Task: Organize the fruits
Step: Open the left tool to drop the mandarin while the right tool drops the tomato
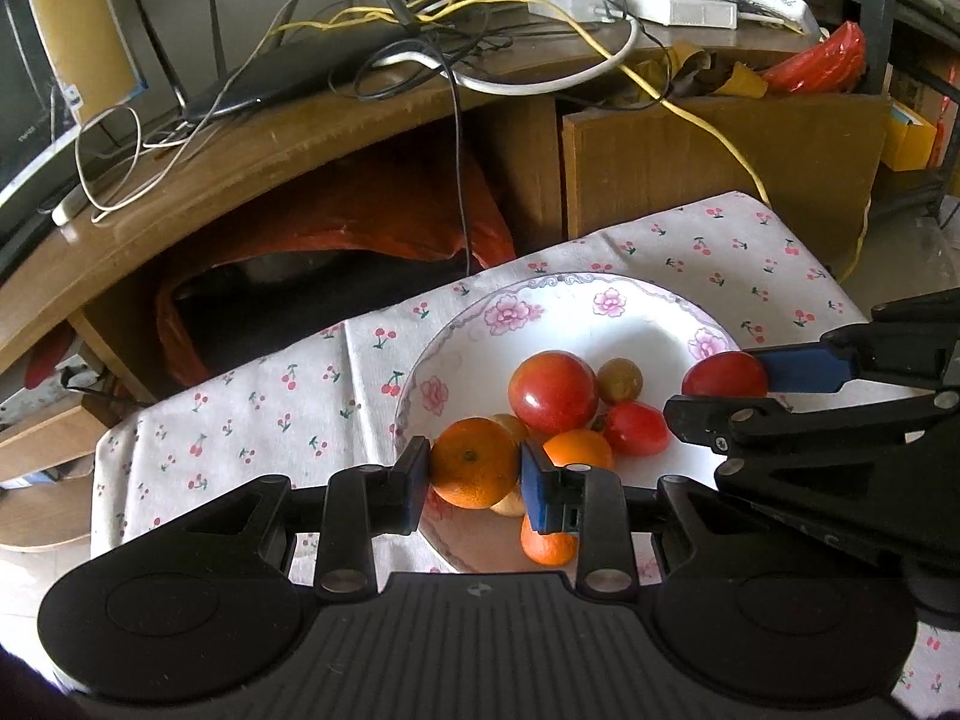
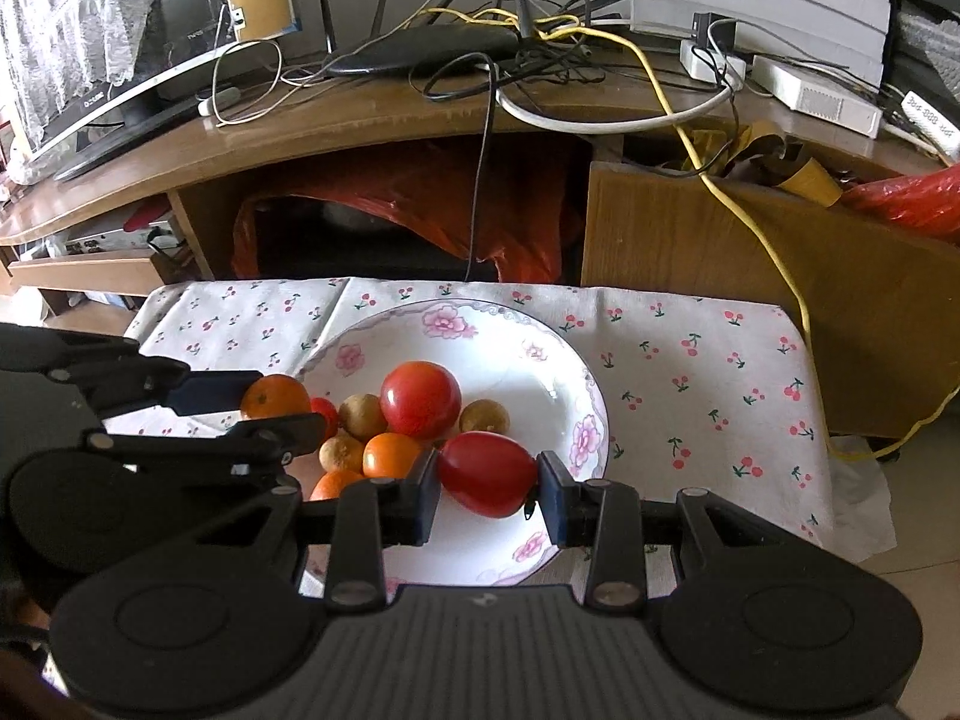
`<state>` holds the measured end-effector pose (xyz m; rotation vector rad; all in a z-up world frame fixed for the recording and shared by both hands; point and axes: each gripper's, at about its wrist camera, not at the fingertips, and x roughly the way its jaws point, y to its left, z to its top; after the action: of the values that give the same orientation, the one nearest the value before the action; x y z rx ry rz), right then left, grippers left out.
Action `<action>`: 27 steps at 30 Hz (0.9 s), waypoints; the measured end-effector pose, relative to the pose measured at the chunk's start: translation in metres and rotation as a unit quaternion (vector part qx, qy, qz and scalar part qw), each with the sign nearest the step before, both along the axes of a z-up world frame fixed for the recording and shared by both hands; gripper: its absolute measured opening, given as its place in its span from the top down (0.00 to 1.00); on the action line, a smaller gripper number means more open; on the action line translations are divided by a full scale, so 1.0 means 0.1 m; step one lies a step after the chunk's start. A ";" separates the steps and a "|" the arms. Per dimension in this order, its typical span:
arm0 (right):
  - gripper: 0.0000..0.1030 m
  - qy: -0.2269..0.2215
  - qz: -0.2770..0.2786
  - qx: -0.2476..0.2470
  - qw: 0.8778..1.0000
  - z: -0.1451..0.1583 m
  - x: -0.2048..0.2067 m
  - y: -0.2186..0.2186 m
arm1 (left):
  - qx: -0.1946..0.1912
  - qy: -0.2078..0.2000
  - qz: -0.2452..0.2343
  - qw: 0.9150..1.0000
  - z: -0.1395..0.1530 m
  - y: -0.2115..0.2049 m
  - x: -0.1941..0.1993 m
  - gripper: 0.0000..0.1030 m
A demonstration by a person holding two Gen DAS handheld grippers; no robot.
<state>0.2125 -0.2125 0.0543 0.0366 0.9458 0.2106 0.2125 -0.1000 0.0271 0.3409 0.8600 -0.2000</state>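
Orange first: the left gripper (image 1: 474, 468) has its jaws clamped on a mandarin (image 1: 475, 463) over the near rim of the flowered plate (image 1: 540, 294), probably to drop it with the other fruit. Over to the right, the right gripper (image 2: 487, 474) pinches a long red tomato (image 2: 487, 473) above the same plate on the desk.

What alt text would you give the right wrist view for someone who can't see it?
The right tongs grip a red tomato over a floral plate holding a bigger tomato, oranges and small brownish fruits. At left, the left tongs hold an orange. The plate sits on a cherry-print cloth before a cable-strewn wooden desk.
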 end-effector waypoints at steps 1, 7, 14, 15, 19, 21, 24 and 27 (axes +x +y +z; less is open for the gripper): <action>0.70 0.000 0.000 0.001 1.000 -0.01 0.02 -0.01 | 0.002 -0.001 0.000 1.000 -0.01 -0.01 0.01 0.63; 0.70 0.006 -0.007 0.014 1.000 -0.12 0.10 -0.07 | 0.009 0.002 -0.004 1.000 -0.09 -0.06 0.10 0.63; 0.70 0.017 -0.013 0.023 1.000 -0.28 0.16 -0.11 | 0.017 0.002 -0.008 1.000 -0.20 -0.08 0.15 0.63; 0.70 0.018 -0.014 0.025 0.999 -0.30 0.17 -0.11 | 0.018 0.001 -0.009 1.000 -0.20 -0.08 0.16 0.63; 0.70 0.017 -0.017 0.035 0.999 -0.32 0.20 -0.11 | 0.011 0.001 -0.008 1.000 -0.20 -0.06 0.18 0.63; 0.70 0.017 -0.016 0.038 0.999 -0.32 0.21 -0.12 | 0.008 0.001 -0.007 1.000 -0.20 -0.05 0.19 0.63; 0.70 0.018 -0.017 0.045 0.999 -0.33 0.23 -0.13 | 0.003 0.002 -0.003 1.000 -0.20 -0.04 0.21 0.62; 0.70 0.017 -0.019 0.050 0.998 -0.33 0.24 -0.14 | -0.001 0.004 0.000 1.000 -0.20 -0.02 0.21 0.60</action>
<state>0.2367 -0.2266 0.0210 0.1499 0.9679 0.2221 0.2339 -0.1021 0.0074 0.3396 0.8676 -0.2026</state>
